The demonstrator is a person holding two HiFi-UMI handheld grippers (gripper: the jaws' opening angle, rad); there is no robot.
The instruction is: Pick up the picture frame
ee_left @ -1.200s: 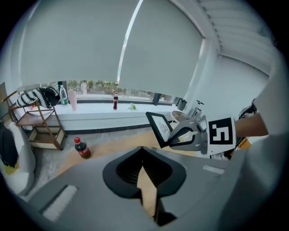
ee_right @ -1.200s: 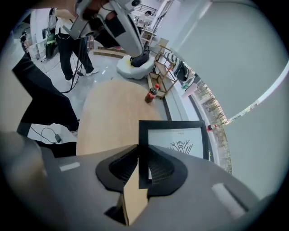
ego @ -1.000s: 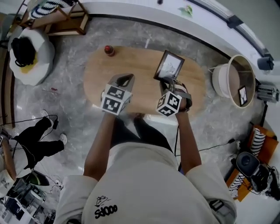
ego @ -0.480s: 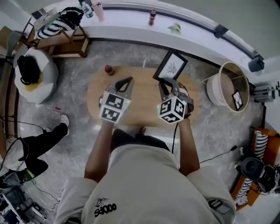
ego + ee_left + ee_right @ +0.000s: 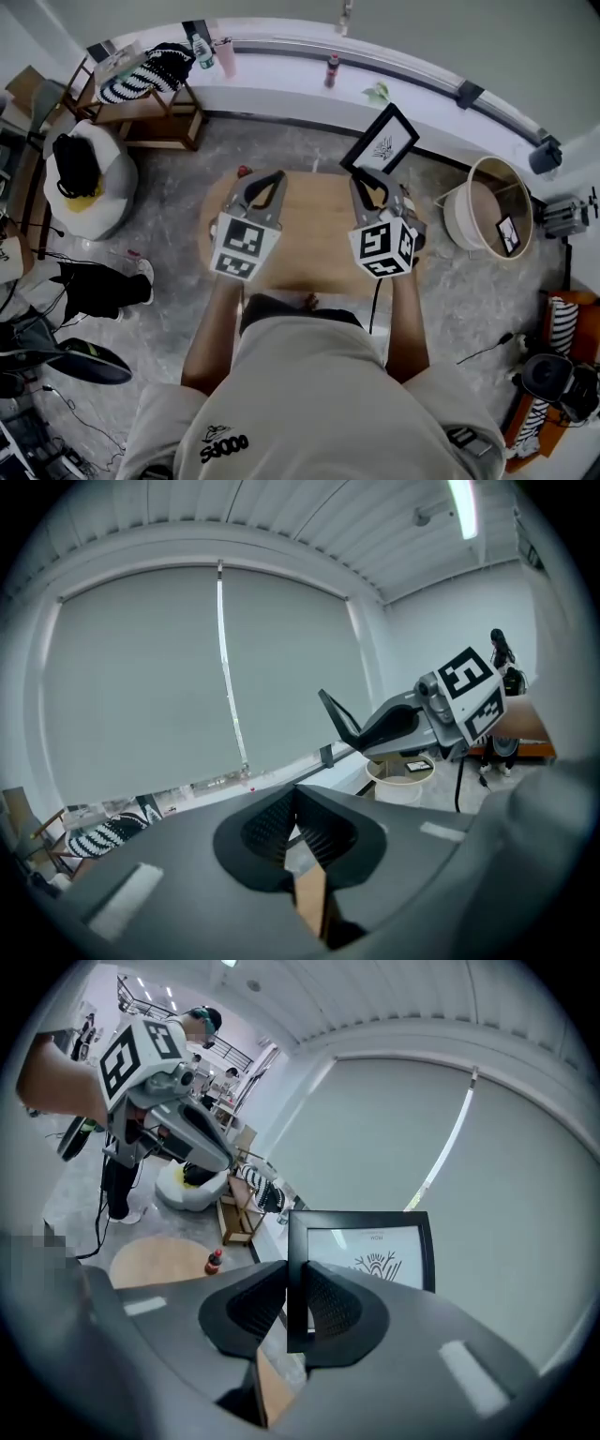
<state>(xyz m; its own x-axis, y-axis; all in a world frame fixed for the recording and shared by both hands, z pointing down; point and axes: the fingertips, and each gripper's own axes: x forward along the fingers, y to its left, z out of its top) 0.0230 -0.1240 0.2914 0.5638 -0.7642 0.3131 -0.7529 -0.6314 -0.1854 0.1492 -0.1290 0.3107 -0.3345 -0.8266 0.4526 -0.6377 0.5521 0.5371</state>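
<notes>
**Oval table** (image 5: 314, 230): a second ago it lay close under both tongs. Now it sits well below them and looks smaller, so we take both hands to have risen.

**Picture frame** (image 5: 380, 143): it was low over the table's far side. It is now clear of the top, carried up ahead of the right tongs, with only the window blind behind it in the right gripper view.

**Right tongs** (image 5: 368, 190): clamped on the frame's black left rail near its lower corner. The frame stands upright above the jaws.

**Left tongs** (image 5: 266, 187): jaws together with nothing between them. They sit beside the right tongs at about the same height, well apart from the frame.

**Meaning for the task:** we judge the pick-up as good as done. What remains is a steady hold, since a grip on one rail near a corner may let the frame swing.

**Window sill** (image 5: 281, 75): ahead of both tongs and beyond the frame. It is the first edge we would meet on moving forward.

**Round white tub** (image 5: 457, 206): outward of the right tongs and lower, bounding a sideways move.

**Open room:** the air above and between the tongs is free.

**Red bottle** (image 5: 244, 172): at the table's far edge, below the left tongs and well apart from the frame.
</notes>
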